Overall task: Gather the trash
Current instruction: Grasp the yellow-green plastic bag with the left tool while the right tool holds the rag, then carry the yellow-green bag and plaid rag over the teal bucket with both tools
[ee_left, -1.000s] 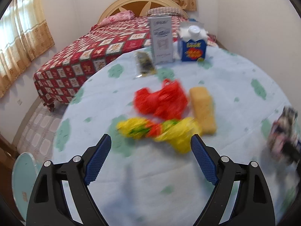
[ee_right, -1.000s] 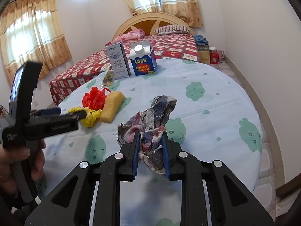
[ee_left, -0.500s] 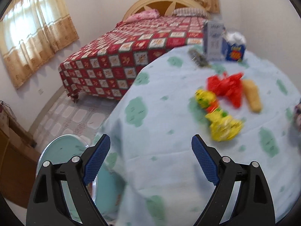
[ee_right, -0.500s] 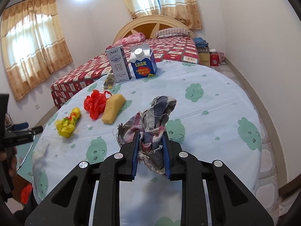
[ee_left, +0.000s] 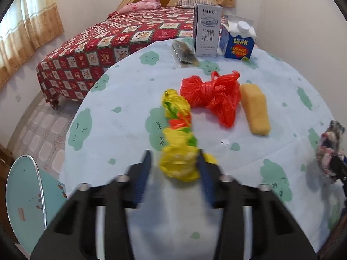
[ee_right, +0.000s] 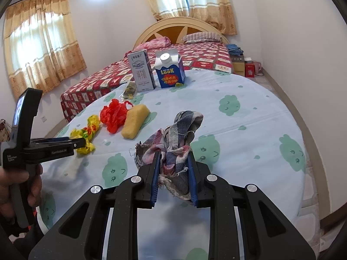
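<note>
A crumpled yellow plastic bag (ee_left: pixel 176 130) with green and orange print lies on the round table (ee_left: pixel 121 112). My left gripper (ee_left: pixel 174 164) straddles its near end and its jaws are closing. The right pad touches the bag; a small gap shows at the left pad. From the right wrist view the left gripper (ee_right: pixel 80 144) sits at the yellow bag (ee_right: pixel 91 125), held by a person's hand (ee_right: pixel 13 184). My right gripper (ee_right: pixel 173 164) is shut on a checked rag (ee_right: pixel 184 127), held just above the table. That rag (ee_left: pixel 329 147) also shows at the right edge of the left wrist view.
Beyond the yellow bag lie a red plastic bag (ee_left: pixel 212 95) and a yellow sponge (ee_left: pixel 256 112). A dark wrapper (ee_left: pixel 183 53), a grey milk carton (ee_left: pixel 207 32) and a blue carton (ee_left: pixel 238 41) stand at the far edge. A teal chair (ee_left: pixel 23 195) is at the lower left, a bed (ee_left: pixel 97 49) behind.
The left gripper swung out over the table's left edge, then came back onto the yellow bag, and its jaws narrowed from wide open. The right gripper kept still with the rag.
</note>
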Demonstrator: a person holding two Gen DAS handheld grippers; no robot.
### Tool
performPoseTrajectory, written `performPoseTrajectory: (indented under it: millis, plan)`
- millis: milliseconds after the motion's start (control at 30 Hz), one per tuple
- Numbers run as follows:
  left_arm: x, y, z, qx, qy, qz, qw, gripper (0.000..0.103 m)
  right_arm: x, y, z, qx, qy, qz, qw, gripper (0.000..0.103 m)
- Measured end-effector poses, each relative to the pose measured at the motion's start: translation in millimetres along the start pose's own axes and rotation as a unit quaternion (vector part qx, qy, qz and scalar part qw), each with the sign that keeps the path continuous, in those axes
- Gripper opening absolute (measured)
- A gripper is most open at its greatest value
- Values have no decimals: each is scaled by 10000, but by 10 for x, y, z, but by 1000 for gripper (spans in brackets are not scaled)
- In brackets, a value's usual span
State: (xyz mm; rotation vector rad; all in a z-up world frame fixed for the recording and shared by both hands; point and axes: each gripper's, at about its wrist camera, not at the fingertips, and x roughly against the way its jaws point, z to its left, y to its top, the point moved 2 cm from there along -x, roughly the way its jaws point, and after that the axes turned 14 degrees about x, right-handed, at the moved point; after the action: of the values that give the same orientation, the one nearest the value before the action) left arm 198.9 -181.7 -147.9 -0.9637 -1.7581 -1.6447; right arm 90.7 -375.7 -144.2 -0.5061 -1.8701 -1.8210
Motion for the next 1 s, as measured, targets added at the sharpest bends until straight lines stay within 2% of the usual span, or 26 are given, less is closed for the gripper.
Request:
performPoseTrajectory:
  millis: [267,400,600,1000]
  plan:
    - [518,-83,349,-308,-3,-377,9988,25,10,105,273,323,89,-116,9994,24]
    - [722,-172,607,-259,35,-530,9983,25,-3,185,461,494,143,-154,9986,24]
    - [894,-272,878,-246,92,-762,9967,26,-63,316,810,720,286,-240,9967,24]
    - [1112,-369,1456,72,269,-975,9948,26,-226,543,1474,1231,623,-339,9899,24]
